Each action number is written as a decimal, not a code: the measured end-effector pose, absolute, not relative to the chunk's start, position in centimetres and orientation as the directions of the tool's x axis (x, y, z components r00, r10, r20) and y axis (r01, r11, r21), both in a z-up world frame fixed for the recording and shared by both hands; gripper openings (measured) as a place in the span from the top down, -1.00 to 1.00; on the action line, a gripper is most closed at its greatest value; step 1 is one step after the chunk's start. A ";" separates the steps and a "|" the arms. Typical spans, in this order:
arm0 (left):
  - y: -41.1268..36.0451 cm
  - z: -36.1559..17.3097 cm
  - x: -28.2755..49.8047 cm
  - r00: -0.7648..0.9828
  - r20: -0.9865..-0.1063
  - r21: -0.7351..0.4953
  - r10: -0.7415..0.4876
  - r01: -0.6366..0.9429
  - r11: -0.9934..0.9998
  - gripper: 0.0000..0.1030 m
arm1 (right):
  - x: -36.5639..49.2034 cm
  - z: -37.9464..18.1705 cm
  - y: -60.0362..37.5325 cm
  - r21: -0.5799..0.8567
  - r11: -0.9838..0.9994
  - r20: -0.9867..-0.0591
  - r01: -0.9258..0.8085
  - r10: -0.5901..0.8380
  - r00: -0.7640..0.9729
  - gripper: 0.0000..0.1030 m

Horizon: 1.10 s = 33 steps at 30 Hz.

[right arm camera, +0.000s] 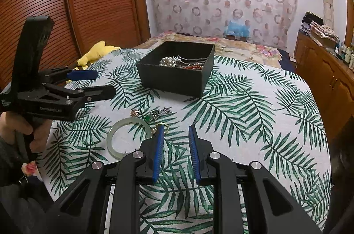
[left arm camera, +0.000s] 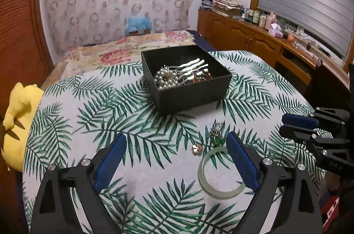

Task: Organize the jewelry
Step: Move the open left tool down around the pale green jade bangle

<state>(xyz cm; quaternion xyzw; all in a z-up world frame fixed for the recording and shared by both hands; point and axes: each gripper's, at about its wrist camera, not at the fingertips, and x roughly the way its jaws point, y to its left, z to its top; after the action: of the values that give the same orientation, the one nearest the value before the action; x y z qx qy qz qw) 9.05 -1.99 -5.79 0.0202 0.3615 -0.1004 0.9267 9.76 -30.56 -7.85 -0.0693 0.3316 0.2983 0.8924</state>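
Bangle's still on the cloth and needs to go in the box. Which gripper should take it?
Probably left. The left gripper is wide open and empty, and the pale bangle lies by its right finger. The right gripper stands narrower, beside the bangle; the black box lies ahead.

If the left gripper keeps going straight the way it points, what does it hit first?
Probably bare tablecloth. The left gripper is open and angled down; the gold stud and bangle lie toward its right finger, the black box farther on. Depth is unclear.
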 end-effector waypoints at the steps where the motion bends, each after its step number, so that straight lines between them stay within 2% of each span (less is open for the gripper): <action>1: -2.1 -6.0 8.9 0.715 -0.677 -0.036 -0.174 0.204 0.978 -0.72 | 9.8 -8.0 -30.6 0.075 0.814 -0.635 -0.576 0.484 0.602 0.52; 3: -2.4 -6.4 8.7 0.703 -0.688 -0.045 -0.182 0.209 0.977 -0.73 | 9.7 -8.1 -30.7 0.073 0.819 -0.639 -0.570 0.477 0.603 0.52; 7: -3.3 -7.2 8.3 0.678 -0.706 -0.055 -0.205 0.236 0.970 -0.73 | 9.7 -8.4 -31.0 0.078 0.824 -0.641 -0.561 0.472 0.605 0.24; 12: -4.4 -7.8 8.0 0.656 -0.722 -0.055 -0.220 0.262 0.963 -0.74 | 9.6 -8.9 -31.3 0.078 0.829 -0.647 -0.553 0.464 0.605 0.22; 16: -5.2 -8.4 8.1 0.637 -0.736 -0.057 -0.229 0.279 0.959 -0.74 | 9.6 -9.3 -31.7 0.075 0.836 -0.652 -0.543 0.453 0.608 0.13; 33: -8.1 -9.8 8.4 0.579 -0.772 -0.041 -0.262 0.366 0.930 -0.73 | 9.9 -9.8 -32.7 0.077 0.854 -0.661 -0.514 0.430 0.615 0.11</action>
<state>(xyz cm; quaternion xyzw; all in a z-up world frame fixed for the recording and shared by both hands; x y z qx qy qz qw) 8.36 -8.07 -9.77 0.0612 0.4233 -0.1771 0.8864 9.87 -32.74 -9.80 -0.0599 0.3509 0.2632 0.8967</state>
